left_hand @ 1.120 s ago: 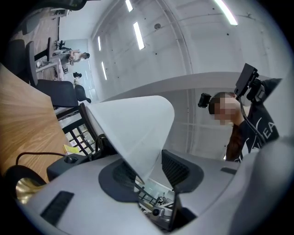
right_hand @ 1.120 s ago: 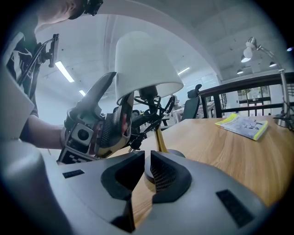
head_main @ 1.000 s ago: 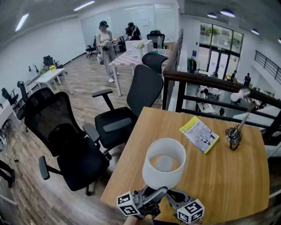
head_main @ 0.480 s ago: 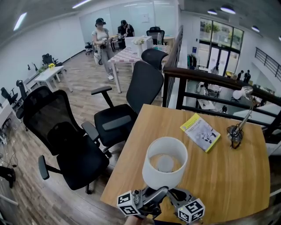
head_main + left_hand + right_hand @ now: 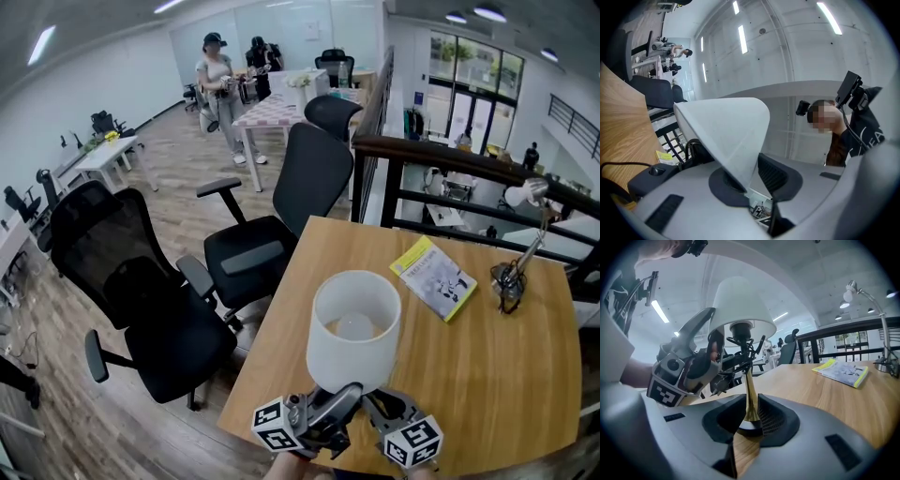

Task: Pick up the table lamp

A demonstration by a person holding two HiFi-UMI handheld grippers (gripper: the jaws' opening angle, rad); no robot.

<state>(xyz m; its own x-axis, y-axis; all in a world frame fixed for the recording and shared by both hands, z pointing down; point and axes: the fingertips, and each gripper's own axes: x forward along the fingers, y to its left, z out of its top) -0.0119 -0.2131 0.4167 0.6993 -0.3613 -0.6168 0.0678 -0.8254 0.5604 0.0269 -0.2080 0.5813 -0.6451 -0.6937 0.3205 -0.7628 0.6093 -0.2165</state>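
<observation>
The table lamp has a white shade (image 5: 354, 328) and a thin brass stem (image 5: 750, 394); it stands near the front edge of the wooden table (image 5: 487, 375). My left gripper (image 5: 750, 176) points upward under the shade (image 5: 726, 131). Its jaws have just been closing, and the shade's lower rim lies between them with a gap still showing at one pad. In the right gripper view, the left gripper (image 5: 740, 357) is at the wire frame under the shade (image 5: 740, 303). My right gripper (image 5: 750, 420) is low at the lamp's foot, open, its jaws either side of the stem.
A yellow-edged booklet (image 5: 433, 277) lies further back on the table, and a small silver desk lamp (image 5: 520, 244) stands at the far right. A dark railing (image 5: 450, 155) runs behind the table. Two black office chairs (image 5: 272, 225) (image 5: 141, 309) stand to the left. People stand far back.
Both grippers stay under the shade, shifted slightly right in the head view. The people at the back have moved a little. The lamp still stands on the table.
</observation>
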